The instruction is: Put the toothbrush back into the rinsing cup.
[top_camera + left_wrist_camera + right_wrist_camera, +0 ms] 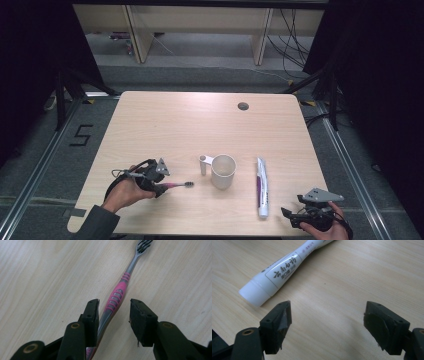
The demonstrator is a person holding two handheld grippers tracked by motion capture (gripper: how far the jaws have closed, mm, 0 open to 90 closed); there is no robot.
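The left hand-held gripper [113, 308] straddles the toothbrush [117, 296] handle with jaws not yet clamped, while left of the cup [223, 171] the high view hides that gap; the right hand-held gripper [327, 315] gapes empty.

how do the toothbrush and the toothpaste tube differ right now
The toothbrush is thin, grey and pink, and lies between the left gripper's fingers. The toothpaste tube is thick and white, and lies outside the right gripper's open fingers, untouched. Both lie flat on the table.
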